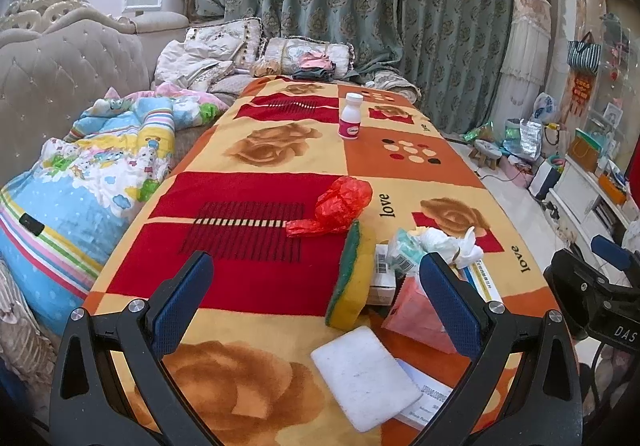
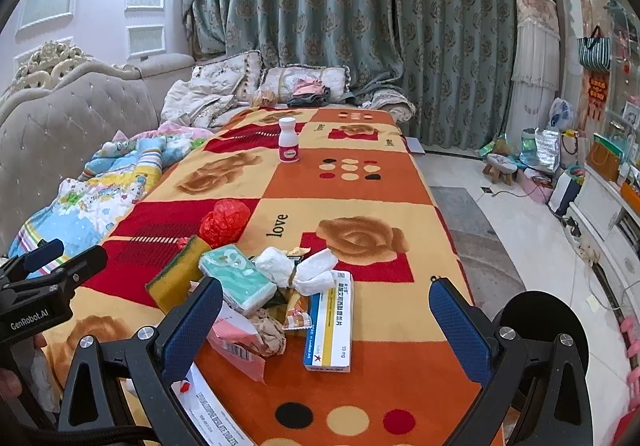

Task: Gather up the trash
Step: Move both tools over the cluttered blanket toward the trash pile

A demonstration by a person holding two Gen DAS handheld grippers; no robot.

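Trash (image 2: 280,294) sits heaped at centre frame on the table (image 2: 360,186): crumpled white tissues (image 2: 316,272), a teal tissue pack (image 2: 238,278), a medicine box (image 2: 330,326), with a scrunched red plastic bag (image 1: 340,204) just behind; left gripper (image 1: 316,302) and right gripper (image 2: 326,326) hover, jaws spread wide, holding nothing

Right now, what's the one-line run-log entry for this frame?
phase: approach | left gripper: open, empty | right gripper: open, empty | trash pile: untouched on table
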